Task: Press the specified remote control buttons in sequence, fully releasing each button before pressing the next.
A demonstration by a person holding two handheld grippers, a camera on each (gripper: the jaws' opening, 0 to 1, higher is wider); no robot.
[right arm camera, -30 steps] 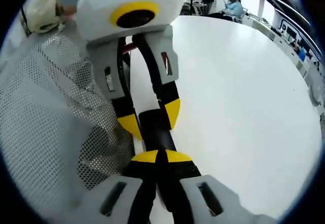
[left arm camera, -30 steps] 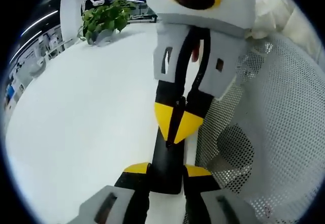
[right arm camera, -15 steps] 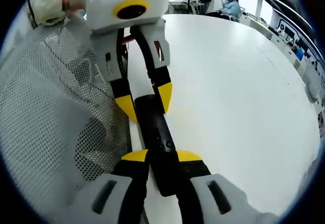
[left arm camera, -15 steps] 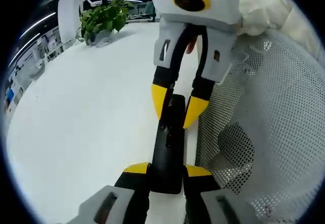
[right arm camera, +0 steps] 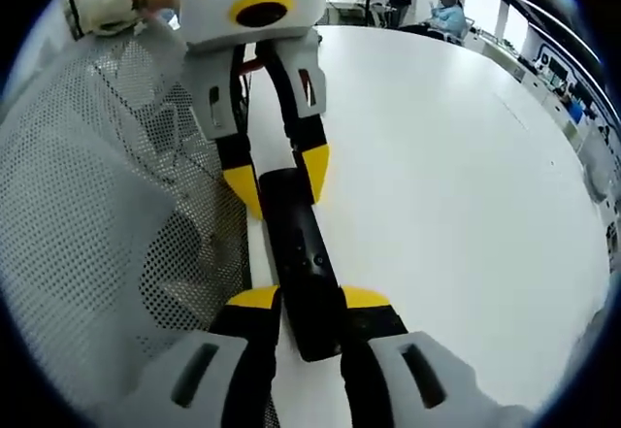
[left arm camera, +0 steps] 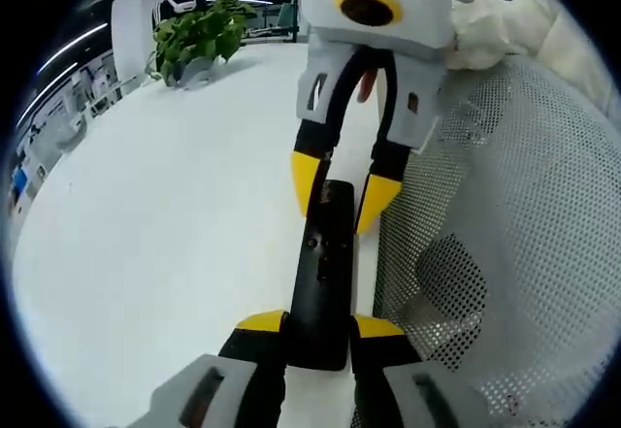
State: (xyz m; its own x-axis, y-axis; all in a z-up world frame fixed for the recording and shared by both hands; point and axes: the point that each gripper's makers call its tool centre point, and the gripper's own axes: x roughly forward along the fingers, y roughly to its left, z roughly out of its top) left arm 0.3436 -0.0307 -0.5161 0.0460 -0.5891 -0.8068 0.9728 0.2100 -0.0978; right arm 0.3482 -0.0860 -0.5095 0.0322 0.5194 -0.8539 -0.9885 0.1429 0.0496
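A slim black remote control (left arm camera: 325, 263) lies lengthwise on the white table (left arm camera: 165, 214). My left gripper (left arm camera: 320, 323) is shut on its near end, yellow tips on either side. The right gripper (left arm camera: 340, 190) comes in from the top, its jaws apart and straddling the remote's far end. In the right gripper view the remote (right arm camera: 301, 253) runs from my right gripper (right arm camera: 309, 299), open around one end, up to the left gripper (right arm camera: 278, 183) clamped on the other end. Small buttons show on the remote's top face.
White mesh fabric (left arm camera: 505, 214) runs along the remote's side, also seen as mesh fabric (right arm camera: 107, 205). A potted green plant (left arm camera: 199, 35) stands at the table's far edge. A cream sleeve (left arm camera: 505, 30) holds the right gripper. People (right arm camera: 446, 11) sit beyond the table.
The right gripper's tips were shut together over the remote's middle; they have since parted and drawn back toward its end. The left gripper has kept its hold.
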